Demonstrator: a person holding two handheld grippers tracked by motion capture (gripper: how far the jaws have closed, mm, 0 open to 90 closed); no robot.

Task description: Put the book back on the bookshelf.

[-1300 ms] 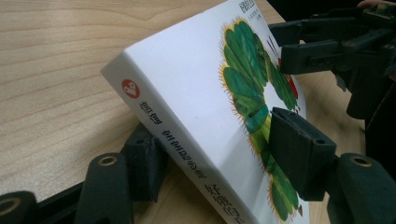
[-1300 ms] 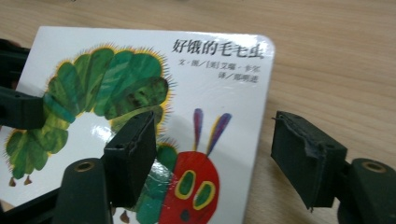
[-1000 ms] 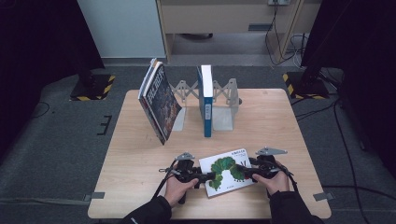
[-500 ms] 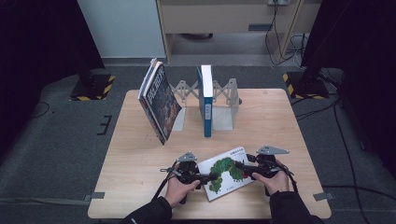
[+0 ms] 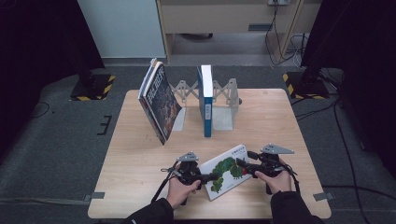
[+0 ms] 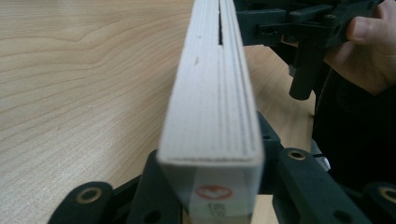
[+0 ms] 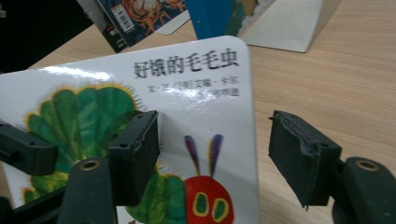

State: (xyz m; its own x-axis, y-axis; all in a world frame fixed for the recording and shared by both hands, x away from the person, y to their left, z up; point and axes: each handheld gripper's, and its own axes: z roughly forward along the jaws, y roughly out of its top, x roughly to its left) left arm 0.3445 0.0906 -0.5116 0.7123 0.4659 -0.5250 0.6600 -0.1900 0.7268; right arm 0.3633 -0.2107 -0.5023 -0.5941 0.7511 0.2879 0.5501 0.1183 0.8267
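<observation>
A white board book with a green caterpillar on its cover [image 5: 225, 167] lies near the table's front edge, between my two grippers. My left gripper [image 5: 212, 176] is shut on its left end; in the left gripper view the book's thick page edge [image 6: 212, 93] runs away between the jaws of the left gripper [image 6: 215, 182]. My right gripper [image 5: 240, 164] is open at the book's right end. In the right gripper view the right gripper [image 7: 217, 149] has one jaw over the cover [image 7: 187, 93] and the other over bare table.
At the back of the wooden table [image 5: 280, 121] stands a white expanding book rack [image 5: 224, 112] with a blue book [image 5: 205, 100] upright in it. A dark book [image 5: 159, 102] leans at its left end. Dark floor surrounds the table.
My right gripper has crept a little to the left, over the book's right end. The left gripper and the book have barely moved.
</observation>
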